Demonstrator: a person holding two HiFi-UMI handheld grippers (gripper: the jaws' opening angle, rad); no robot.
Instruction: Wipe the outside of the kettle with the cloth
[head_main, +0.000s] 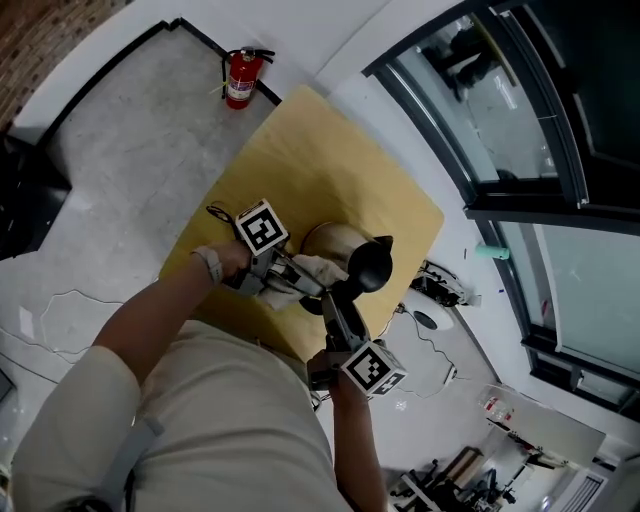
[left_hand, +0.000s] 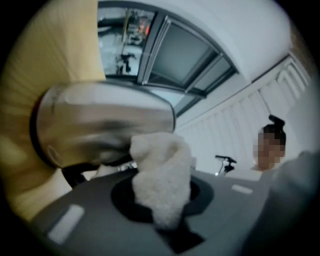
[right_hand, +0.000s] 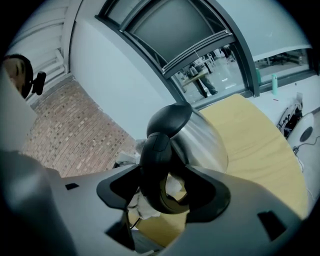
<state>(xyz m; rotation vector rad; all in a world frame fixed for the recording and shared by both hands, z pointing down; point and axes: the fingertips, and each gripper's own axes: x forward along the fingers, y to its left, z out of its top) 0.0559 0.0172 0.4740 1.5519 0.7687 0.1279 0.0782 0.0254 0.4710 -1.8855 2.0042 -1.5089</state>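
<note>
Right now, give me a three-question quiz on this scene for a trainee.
1. True or false: the right hand-held gripper is empty.
2. What sits between the jaws of the left hand-held gripper? A. white cloth B. a spoon C. nothing
3. Fill in: the red thing on the floor beyond the table is a ____.
Key: 1. False: it is shut on the kettle handle. 2. A. 3. fire extinguisher.
</note>
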